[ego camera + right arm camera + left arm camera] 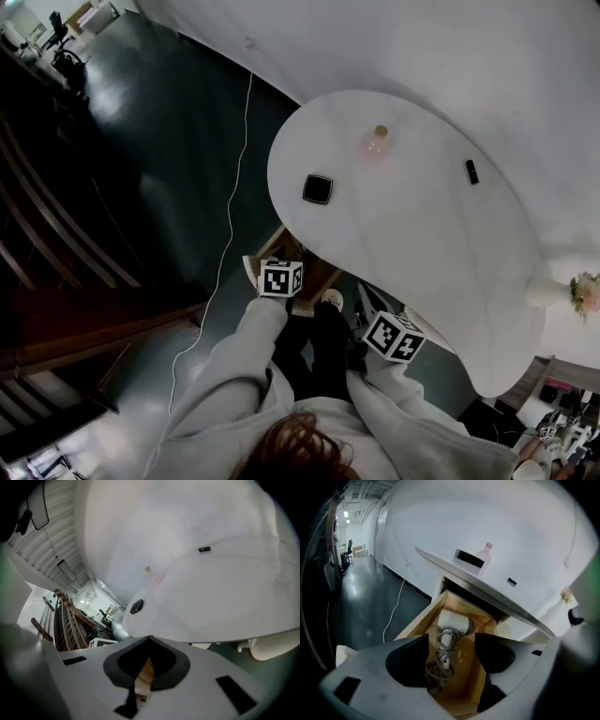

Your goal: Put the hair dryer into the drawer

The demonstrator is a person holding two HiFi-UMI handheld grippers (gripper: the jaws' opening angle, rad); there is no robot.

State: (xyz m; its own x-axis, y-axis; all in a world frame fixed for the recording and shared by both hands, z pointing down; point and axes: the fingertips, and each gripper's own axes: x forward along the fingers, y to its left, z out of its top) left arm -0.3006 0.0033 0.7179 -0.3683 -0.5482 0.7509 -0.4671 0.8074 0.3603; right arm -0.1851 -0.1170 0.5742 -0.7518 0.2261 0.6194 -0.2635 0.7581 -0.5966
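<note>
Hair dryer (pixel 453 620) already lies inside the open wooden drawer (pixel 418 619), which sticks out from under the white counter (pixel 422 220). The placing looks done; at most the drawer is left to shut.

Left gripper (pixel 451 639): jaws spread wide, pinching nothing. The dryer sits straight ahead and below, seen through the gap between them. Its long axis runs along the drawer's depth: white body toward upper centre of the frame, handle coming down toward the jaws, grey cord (pixel 439 663) bundled round the handle at the near end. Axis is roughly in line with the jaw gap.

Right gripper (pixel 149 639): jaws pressed together at the tips, empty. It points up over the counter, only a sliver of wood showing below the tips. The left one is clearly nearer the dryer and drawer, so any next contact looks like its job.

View differences:
- Left gripper view is the only one showing the drawer's inside and the dryer.
- Head view shows both marker cubes at lower centre, with just a bit of drawer at the counter edge.
- Head view also shows the counter top: black square dish (pixel 318 188), pink bottle (pixel 379 141), small black item (pixel 472 172). None is near the drawer opening.
</note>
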